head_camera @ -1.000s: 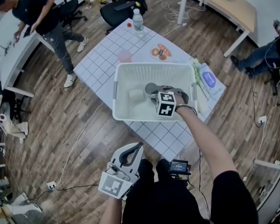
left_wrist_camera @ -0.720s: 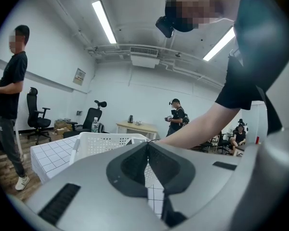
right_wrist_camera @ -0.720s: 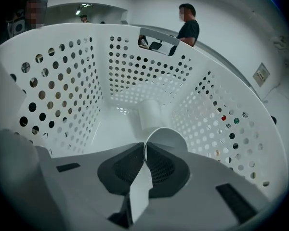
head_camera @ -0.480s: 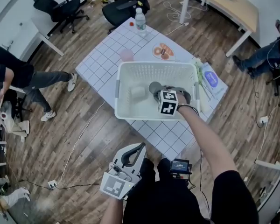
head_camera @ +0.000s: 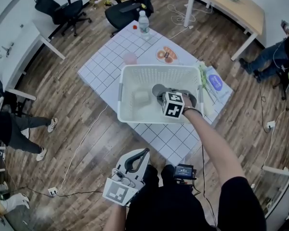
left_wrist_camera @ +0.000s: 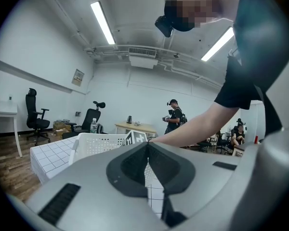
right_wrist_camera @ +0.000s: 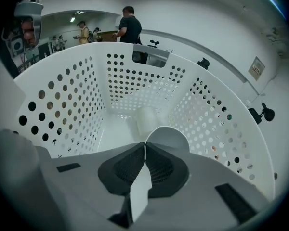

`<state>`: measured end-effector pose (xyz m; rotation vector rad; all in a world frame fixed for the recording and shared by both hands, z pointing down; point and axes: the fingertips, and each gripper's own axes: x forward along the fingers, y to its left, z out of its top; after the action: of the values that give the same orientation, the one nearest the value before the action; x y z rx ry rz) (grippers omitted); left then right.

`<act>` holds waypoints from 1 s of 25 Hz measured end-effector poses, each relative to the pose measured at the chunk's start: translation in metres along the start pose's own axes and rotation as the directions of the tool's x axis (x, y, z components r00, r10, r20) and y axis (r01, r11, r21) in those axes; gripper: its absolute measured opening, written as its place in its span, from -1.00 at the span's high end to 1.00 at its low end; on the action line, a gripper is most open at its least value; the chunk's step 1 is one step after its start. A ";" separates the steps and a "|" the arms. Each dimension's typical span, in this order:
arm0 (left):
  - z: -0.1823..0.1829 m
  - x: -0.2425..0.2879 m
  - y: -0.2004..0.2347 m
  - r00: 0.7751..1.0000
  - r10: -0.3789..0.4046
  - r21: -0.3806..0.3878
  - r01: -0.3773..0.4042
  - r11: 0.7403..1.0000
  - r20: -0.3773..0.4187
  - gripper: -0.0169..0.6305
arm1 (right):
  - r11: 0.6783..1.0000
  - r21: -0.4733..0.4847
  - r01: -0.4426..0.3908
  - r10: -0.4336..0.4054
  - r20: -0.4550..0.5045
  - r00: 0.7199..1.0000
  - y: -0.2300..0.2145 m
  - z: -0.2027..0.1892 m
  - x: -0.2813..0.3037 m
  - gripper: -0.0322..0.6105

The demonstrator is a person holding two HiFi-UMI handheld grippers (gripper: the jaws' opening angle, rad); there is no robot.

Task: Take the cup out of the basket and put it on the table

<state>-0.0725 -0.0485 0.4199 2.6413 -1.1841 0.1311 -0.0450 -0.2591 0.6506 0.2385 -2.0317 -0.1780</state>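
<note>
The white perforated basket (head_camera: 127,78) stands on the white gridded table (head_camera: 103,64). Inside it lies a grey cup (head_camera: 158,90), with a second, white cup (head_camera: 141,96) to its left. My right gripper (head_camera: 164,96) reaches down into the basket. In the right gripper view the right gripper (right_wrist_camera: 144,146) is shut on the grey cup's (right_wrist_camera: 167,137) thin wall, and the white cup (right_wrist_camera: 147,120) lies beyond. My left gripper (head_camera: 135,160) hangs low by my lap, off the table. The left gripper (left_wrist_camera: 147,146) is shut and holds nothing.
On the table behind the basket are a pink cup (head_camera: 129,58), a water bottle (head_camera: 143,24) and a plate of food (head_camera: 166,54). A blue-and-white packet (head_camera: 215,83) lies to the basket's right. Office chairs (head_camera: 130,6) and desks stand around; a person's legs (head_camera: 19,129) show at left.
The person at the left has walked from the top left down to the left edge. My right gripper stays in the basket at the grey cup. The left gripper has hardly moved.
</note>
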 end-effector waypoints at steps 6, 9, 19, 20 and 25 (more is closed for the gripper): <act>0.004 0.000 -0.005 1.000 -0.001 0.018 0.001 1.000 0.018 0.92 | 1.000 -0.003 0.017 -0.017 0.034 0.999 -0.002 0.014 -0.025 0.81; 0.007 0.000 -0.009 1.000 -0.006 0.020 0.006 1.000 0.018 0.92 | 1.000 -0.007 0.022 -0.021 0.031 0.999 -0.003 0.020 -0.042 0.81; 0.016 0.005 -0.022 0.998 -0.027 0.039 0.025 0.999 0.050 0.92 | 1.000 0.000 0.020 -0.020 0.079 0.997 0.007 0.042 -0.107 0.81; 0.016 0.006 -0.023 0.998 -0.030 0.042 0.028 0.999 0.052 0.92 | 1.000 0.003 0.020 -0.020 0.084 0.996 0.009 0.043 -0.114 0.81; 0.017 0.009 -0.028 0.998 -0.044 0.056 0.040 0.998 0.055 0.92 | 1.000 0.014 0.020 -0.022 0.133 0.991 0.026 0.051 -0.152 0.81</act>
<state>-0.0457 -0.0417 0.3999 2.7325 -1.1573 0.0834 -0.0256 -0.1956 0.5018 0.2615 -2.1639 -0.1990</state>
